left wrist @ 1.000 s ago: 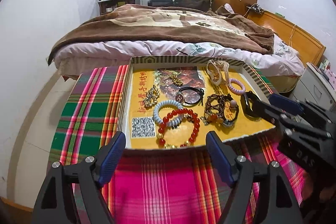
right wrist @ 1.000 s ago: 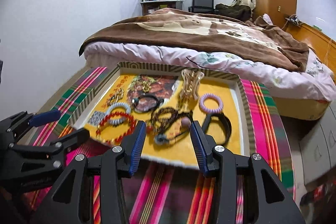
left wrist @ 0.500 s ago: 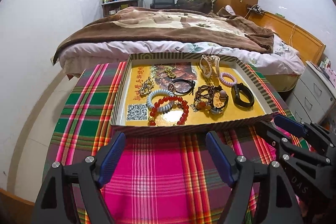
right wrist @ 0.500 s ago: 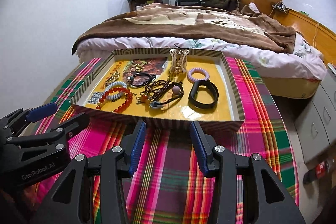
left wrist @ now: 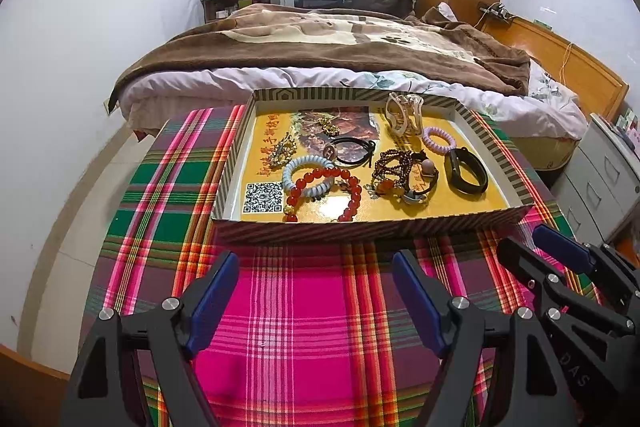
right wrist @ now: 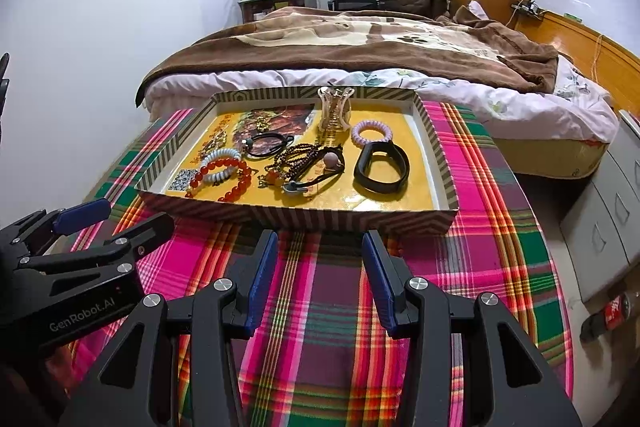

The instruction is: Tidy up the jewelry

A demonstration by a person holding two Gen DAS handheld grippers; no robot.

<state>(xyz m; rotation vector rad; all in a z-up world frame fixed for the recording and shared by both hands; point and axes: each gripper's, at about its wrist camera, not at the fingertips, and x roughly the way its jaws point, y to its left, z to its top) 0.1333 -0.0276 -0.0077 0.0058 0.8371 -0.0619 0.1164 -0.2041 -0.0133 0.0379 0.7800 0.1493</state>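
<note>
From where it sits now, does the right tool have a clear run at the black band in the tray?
Probably yes. The right tool is open and empty, the black band lies alone, and only the tray's low near wall stands between.

2 wrist cams, angled down, share tray (left wrist: 372,227) ahead.

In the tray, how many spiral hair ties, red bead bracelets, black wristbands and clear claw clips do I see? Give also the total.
Spiral hair ties: 2
Red bead bracelets: 1
Black wristbands: 1
Clear claw clips: 1
Total: 5
</note>
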